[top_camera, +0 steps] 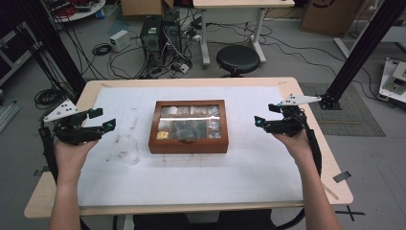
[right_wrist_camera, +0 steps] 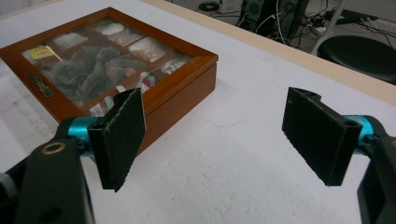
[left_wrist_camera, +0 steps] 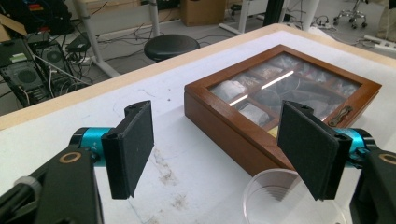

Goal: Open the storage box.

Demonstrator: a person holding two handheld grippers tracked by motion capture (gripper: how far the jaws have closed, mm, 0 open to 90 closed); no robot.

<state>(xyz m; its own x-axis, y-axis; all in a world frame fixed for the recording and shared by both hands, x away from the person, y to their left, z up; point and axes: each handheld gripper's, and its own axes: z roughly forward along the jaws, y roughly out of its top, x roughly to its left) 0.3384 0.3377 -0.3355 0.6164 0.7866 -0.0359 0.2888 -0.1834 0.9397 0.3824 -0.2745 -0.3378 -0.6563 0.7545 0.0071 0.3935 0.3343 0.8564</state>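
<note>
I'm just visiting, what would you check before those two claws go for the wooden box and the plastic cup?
1. Left gripper open, nothing between its fingers: ok.
2. Right gripper open, nothing held: ok.
3. Wooden box lid shut, brass latch facing the person: ok; whether the latch is fastened, cannot tell.
4. Clear plastic cup upright, left of the box and apart from it: ok.
5. Cup has nothing in it: ok, judging by the left gripper view.
6. Both grippers apart from the box, with bare white table cover between: ok.
</note>
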